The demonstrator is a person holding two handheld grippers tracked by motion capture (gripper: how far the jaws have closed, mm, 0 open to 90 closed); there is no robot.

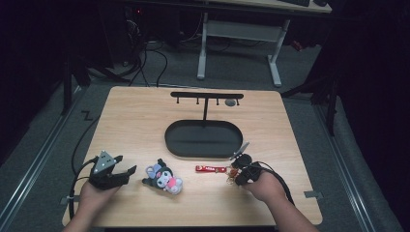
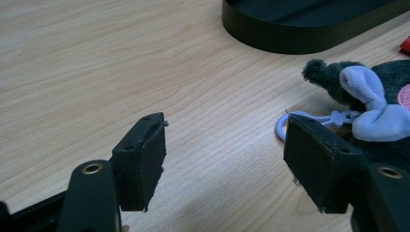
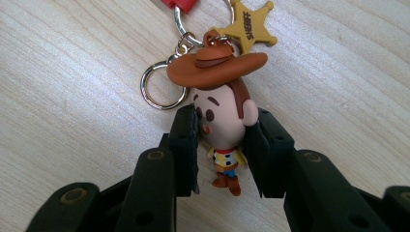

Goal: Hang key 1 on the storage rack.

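A small cowboy figure keychain [image 3: 223, 113] with a brown hat lies on the wooden table, joined to a yellow sheriff star [image 3: 247, 24], a metal ring [image 3: 162, 87] and a red strap [image 1: 210, 168]. My right gripper [image 3: 225, 145] has its two pads against either side of the figure's head. In the high view my right gripper [image 1: 238, 173] is at the front right, just below the black oval tray [image 1: 169, 140]. A dark plush toy [image 1: 164, 178] with lilac ears lies front centre. My left gripper [image 1: 126, 164] stands open to the left of the plush toy [image 2: 377, 92], with nothing between its jaws.
Behind the tray rises a black T-shaped stand [image 1: 206, 95] with small hooks along its bar. A lilac clip ring [image 2: 285, 123] from the plush lies by the left gripper's right jaw. Bare wood stretches across the left and far parts of the table [image 1: 135, 121].
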